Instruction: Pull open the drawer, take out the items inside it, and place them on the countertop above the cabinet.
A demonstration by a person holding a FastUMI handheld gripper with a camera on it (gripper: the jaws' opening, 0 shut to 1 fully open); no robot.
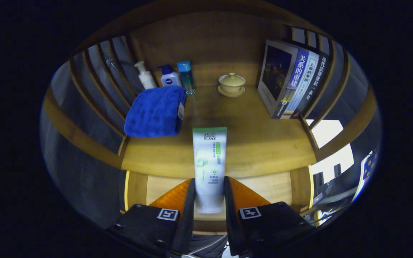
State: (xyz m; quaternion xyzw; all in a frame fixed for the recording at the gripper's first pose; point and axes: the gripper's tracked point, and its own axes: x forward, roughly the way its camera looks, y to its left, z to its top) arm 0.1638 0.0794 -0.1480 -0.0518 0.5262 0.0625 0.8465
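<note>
A tube (209,168) is gripped between both fingers of the tongs (209,195), held out over the wooden table (264,143) with its far end reaching over the surface. Below the table's front edge, a pale wooden panel (271,186) is seen, likely the drawer. One item is judged taken out but not yet set down; whether others remain inside cannot be told. Counted beyond on the table: one folded blue towel (154,113), three bottles (169,77), one lidded cup on a saucer (231,84), and about three standing books (292,84).
</note>
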